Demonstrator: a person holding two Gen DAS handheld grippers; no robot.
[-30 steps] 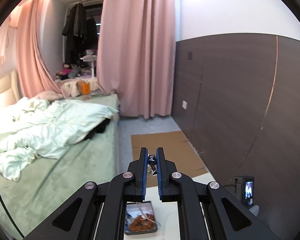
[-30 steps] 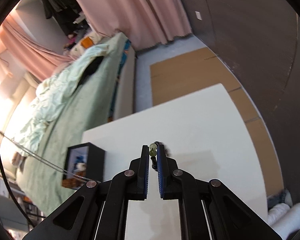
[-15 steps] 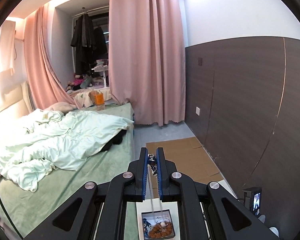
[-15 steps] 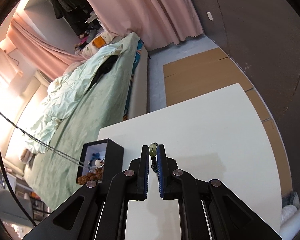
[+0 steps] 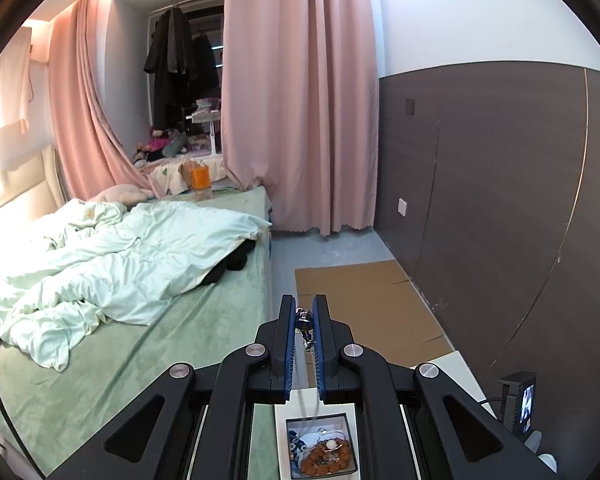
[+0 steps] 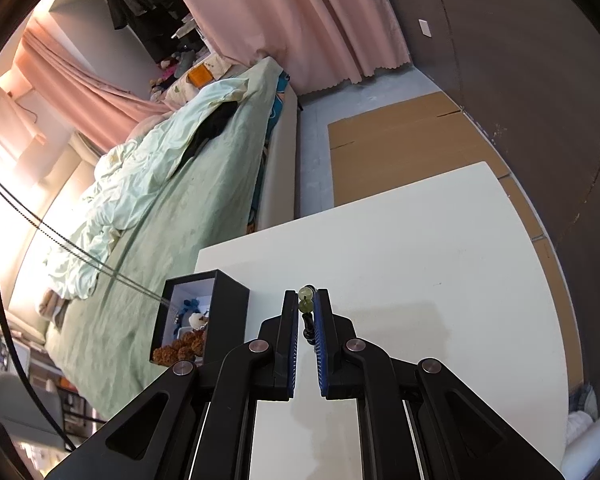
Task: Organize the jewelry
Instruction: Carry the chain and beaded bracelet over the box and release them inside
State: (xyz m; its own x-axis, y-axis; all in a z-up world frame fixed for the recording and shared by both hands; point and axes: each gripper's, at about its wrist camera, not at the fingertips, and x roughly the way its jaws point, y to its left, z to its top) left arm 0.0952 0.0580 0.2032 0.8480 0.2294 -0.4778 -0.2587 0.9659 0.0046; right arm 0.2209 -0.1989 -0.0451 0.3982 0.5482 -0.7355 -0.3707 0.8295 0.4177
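L gripper (image 5: 304,322) is clamped on the dark clasp end of a thin chain (image 5: 303,326); the chain hangs from the pads down toward the black box (image 5: 321,446) below, which is the landmark here. R gripper (image 6: 307,308) is pinched on a small bead piece (image 6: 306,300), green beads at the fingertips w/ a dark bit under them, held above the white table (image 6: 420,248) just right of the box.

The box stands open at the table's left edge. Inside: brown bead bracelet (image 6: 180,350), a white piece and something blue on the pale lining. In the R wrist view the chain runs taut from the box's opening up and away to the left, over the bed (image 6: 172,200).

L gripper points slightly down, high over the box; R gripper tilts more steeply at the tabletop.

Beyond the box: flattened cardboard (image 5: 360,300) on a grey floor, pink curtains (image 5: 296,100), dark panel wall (image 5: 500,200). Green bed w/ rumpled pale duvet to the box's left. Small device w/ lit screen (image 5: 522,400) on the R.
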